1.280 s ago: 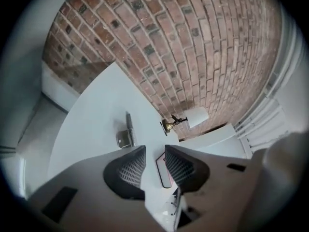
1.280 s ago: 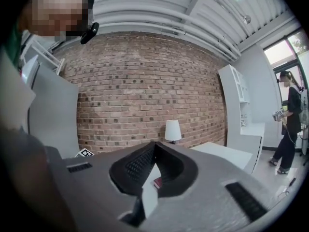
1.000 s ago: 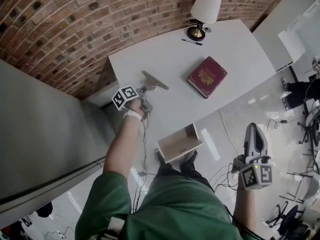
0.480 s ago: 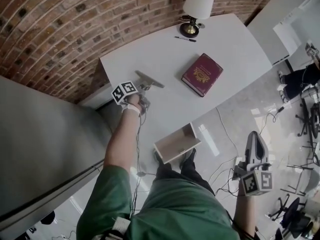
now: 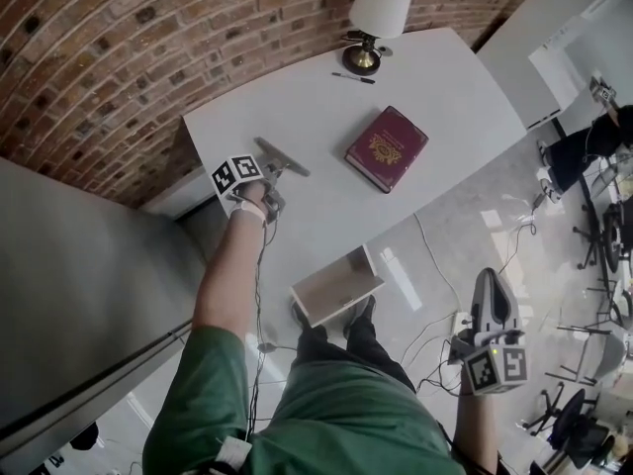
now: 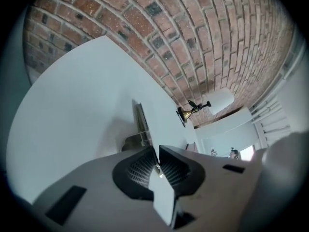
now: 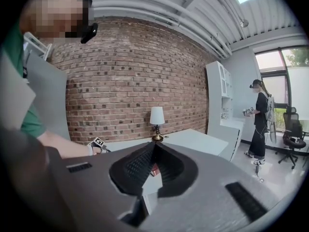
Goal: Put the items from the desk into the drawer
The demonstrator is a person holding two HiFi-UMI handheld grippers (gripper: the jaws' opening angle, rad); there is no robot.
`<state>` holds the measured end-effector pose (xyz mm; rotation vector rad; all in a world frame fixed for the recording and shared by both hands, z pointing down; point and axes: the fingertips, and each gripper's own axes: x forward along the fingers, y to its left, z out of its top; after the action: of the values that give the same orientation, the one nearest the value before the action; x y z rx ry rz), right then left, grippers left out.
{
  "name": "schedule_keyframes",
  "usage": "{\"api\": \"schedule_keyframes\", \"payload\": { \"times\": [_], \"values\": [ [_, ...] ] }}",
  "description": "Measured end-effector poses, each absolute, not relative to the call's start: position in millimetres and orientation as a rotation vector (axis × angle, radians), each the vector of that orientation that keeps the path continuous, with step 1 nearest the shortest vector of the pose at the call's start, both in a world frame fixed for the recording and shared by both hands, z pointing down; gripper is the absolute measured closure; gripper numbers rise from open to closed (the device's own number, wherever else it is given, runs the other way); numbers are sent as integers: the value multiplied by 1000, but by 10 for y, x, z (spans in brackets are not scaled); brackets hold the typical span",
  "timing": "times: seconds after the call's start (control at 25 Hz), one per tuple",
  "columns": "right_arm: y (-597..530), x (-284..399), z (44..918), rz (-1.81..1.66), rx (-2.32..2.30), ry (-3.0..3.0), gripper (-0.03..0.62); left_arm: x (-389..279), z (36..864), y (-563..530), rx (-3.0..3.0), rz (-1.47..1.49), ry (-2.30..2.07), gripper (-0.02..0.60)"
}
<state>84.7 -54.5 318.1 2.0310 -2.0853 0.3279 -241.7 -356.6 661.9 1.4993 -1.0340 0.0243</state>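
Note:
On the white desk (image 5: 297, 107) lie a dark red book (image 5: 386, 147), a black pen (image 5: 353, 77) and a thin grey bar-shaped item (image 5: 282, 156). My left gripper (image 5: 267, 174) is over the desk's left part, its tips just short of the grey bar (image 6: 140, 124). Its jaws (image 6: 157, 151) stand together with only a slit between them and nothing held. The drawer (image 5: 336, 285) hangs open below the desk's front edge, its pale wooden inside bare. My right gripper (image 5: 492, 277) hangs over the floor to the right, shut and empty (image 7: 154, 145).
A lamp (image 5: 374, 18) stands at the desk's far edge by the brick wall. A grey cabinet (image 5: 79, 285) flanks the desk on the left. Cables (image 5: 435, 265) cross the floor. A person (image 7: 260, 120) stands by an office chair (image 7: 292, 139) at the far right.
My left gripper has moved forward across the desk, closer to the grey bar. The right gripper has stayed low at my side. Book, pen and drawer have not moved.

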Motion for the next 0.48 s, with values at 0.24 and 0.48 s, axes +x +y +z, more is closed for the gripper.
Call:
{"api": "schedule_keyframes", "payload": {
  "times": [0.24,0.48],
  "values": [
    [-517,773,3223,278,1982,-2100,591,-2480,6424,-3488,1630,92,-1048,566],
    [-644,539,3265,243,1862,-2238,591,-2480,6035,-3221,1793,209,-1045,568]
  ]
}}
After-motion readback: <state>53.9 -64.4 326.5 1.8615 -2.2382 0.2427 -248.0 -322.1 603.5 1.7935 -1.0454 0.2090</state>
